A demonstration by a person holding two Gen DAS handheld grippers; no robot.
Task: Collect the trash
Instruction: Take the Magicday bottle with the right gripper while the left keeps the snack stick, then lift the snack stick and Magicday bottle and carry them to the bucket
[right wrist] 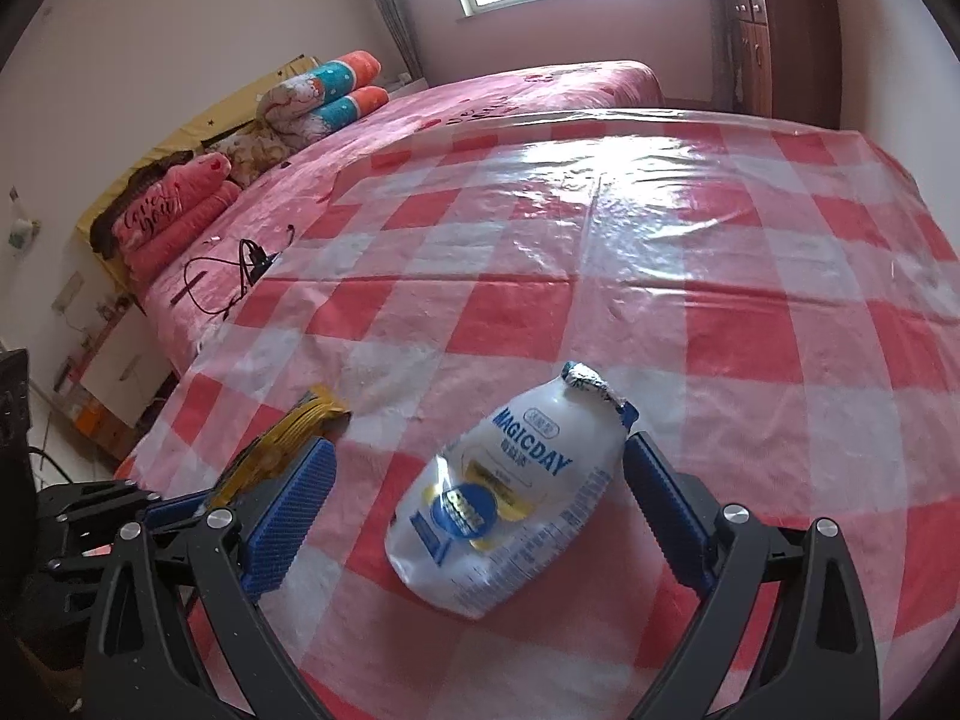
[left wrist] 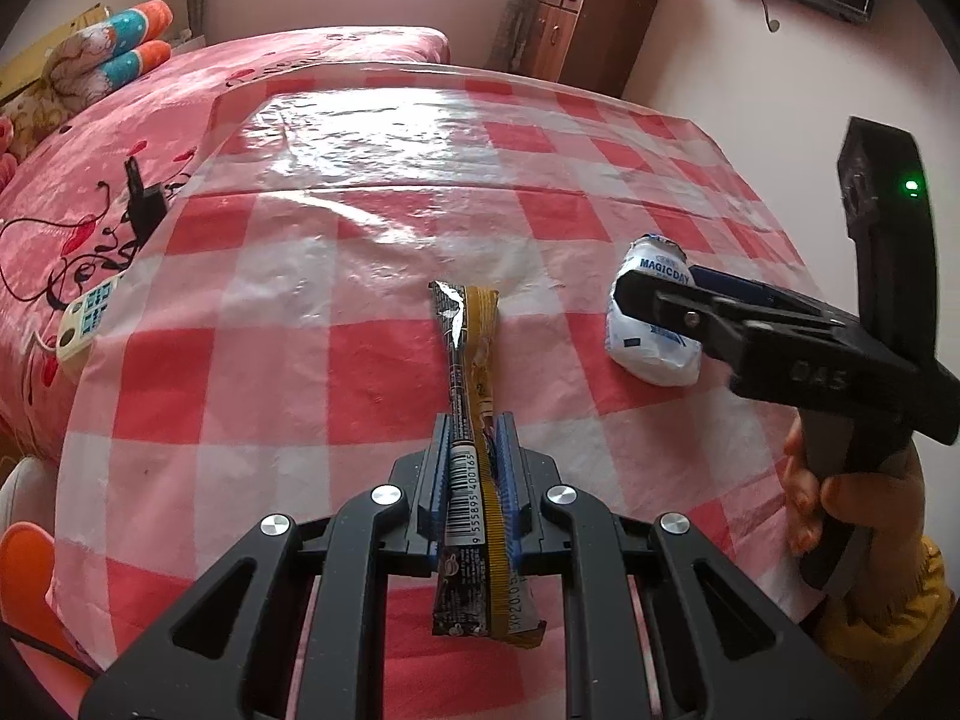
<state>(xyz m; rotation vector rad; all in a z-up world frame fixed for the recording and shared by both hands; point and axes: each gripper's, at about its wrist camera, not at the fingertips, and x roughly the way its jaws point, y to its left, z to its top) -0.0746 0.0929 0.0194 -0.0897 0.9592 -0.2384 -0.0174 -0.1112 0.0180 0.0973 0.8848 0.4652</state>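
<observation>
My left gripper [left wrist: 474, 426] is shut on two long snack wrappers [left wrist: 465, 354], one black with a barcode and one yellow, held together above the checked cloth. They also show in the right wrist view [right wrist: 288, 432]. A white MAGICDAY pouch [right wrist: 504, 498] lies flat on the cloth between the blue pads of my right gripper [right wrist: 477, 468], which is open around it without touching it. In the left wrist view the pouch [left wrist: 651, 330] lies at the right with my right gripper [left wrist: 660, 294] over it.
A red-and-white checked plastic cloth [right wrist: 660, 276] covers the bed end. On the pink bedspread to the left lie a black charger with cable [right wrist: 252, 264], a remote [left wrist: 84, 318] and folded quilts [right wrist: 324, 96]. A wooden cabinet [right wrist: 780, 36] stands at the back right.
</observation>
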